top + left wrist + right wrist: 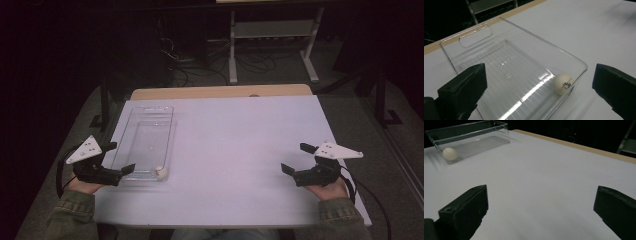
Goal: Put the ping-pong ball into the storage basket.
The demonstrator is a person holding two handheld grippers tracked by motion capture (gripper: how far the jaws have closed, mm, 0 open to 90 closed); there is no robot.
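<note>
A clear plastic bin (pixel 145 112) lies lengthwise on the left side of the white table (pixel 235 150). A white ping-pong ball (pixel 161 171) rests inside it, in the near right corner. My left gripper (pixel 119 157) is open at the bin's near left corner, nothing between its jaws. In the left gripper view the ball (pixel 563 84) sits behind the bin's wall (pixel 576 60). My right gripper (pixel 298 158) is open over the table's right side, far from the bin. The right gripper view shows the bin (pixel 474 130) and the ball (pixel 449 153) far off at upper left.
A wooden strip (pixel 220 91) borders the table's far edge. Beyond it stand a white metal frame (pixel 272 40) and loose cables (pixel 190 60) on a dark floor. A person's sleeves (pixel 72 215) come in at the bottom corners.
</note>
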